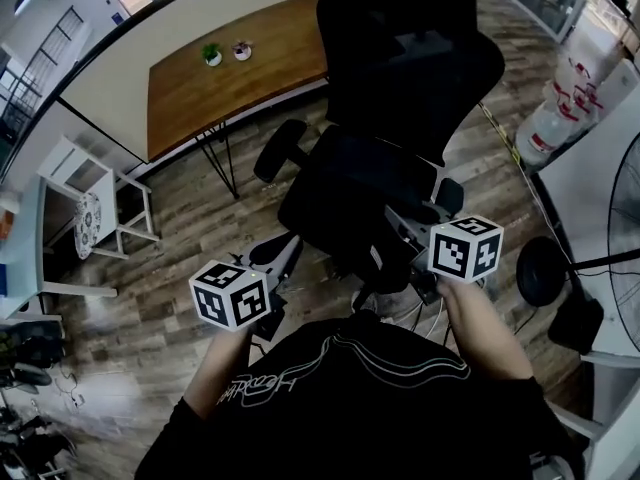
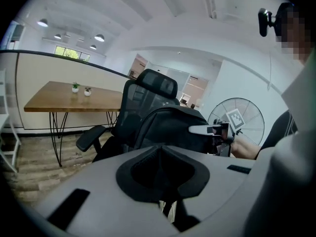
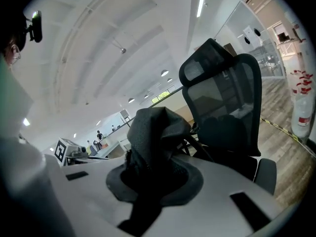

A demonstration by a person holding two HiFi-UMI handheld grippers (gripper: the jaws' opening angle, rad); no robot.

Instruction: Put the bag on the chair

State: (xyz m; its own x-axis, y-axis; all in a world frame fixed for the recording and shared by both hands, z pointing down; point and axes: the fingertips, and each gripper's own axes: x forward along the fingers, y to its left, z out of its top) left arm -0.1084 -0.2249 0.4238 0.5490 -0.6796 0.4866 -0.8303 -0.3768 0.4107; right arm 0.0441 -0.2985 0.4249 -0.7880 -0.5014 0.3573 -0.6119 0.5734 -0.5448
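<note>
A black office chair [image 1: 420,58] stands in front of me, also seen as the chair [image 2: 153,85] and the chair [image 3: 227,93] in the gripper views. A black bag [image 1: 345,193] hangs low over its seat; I cannot tell whether it rests there. My left gripper [image 1: 285,258] holds it from the left, my right gripper [image 1: 400,233] from the right. In the left gripper view the gripper [image 2: 160,169] is shut on dark bag fabric, with the bag [image 2: 170,127] beyond. In the right gripper view the gripper [image 3: 153,174] is shut on bunched black mesh of the bag [image 3: 153,127].
A wooden table [image 1: 230,68] with two small pots stands behind the chair at the left. A white rack [image 1: 95,203] is at far left. Water bottles [image 1: 570,98], a white desk and a floor fan [image 1: 625,238] crowd the right side.
</note>
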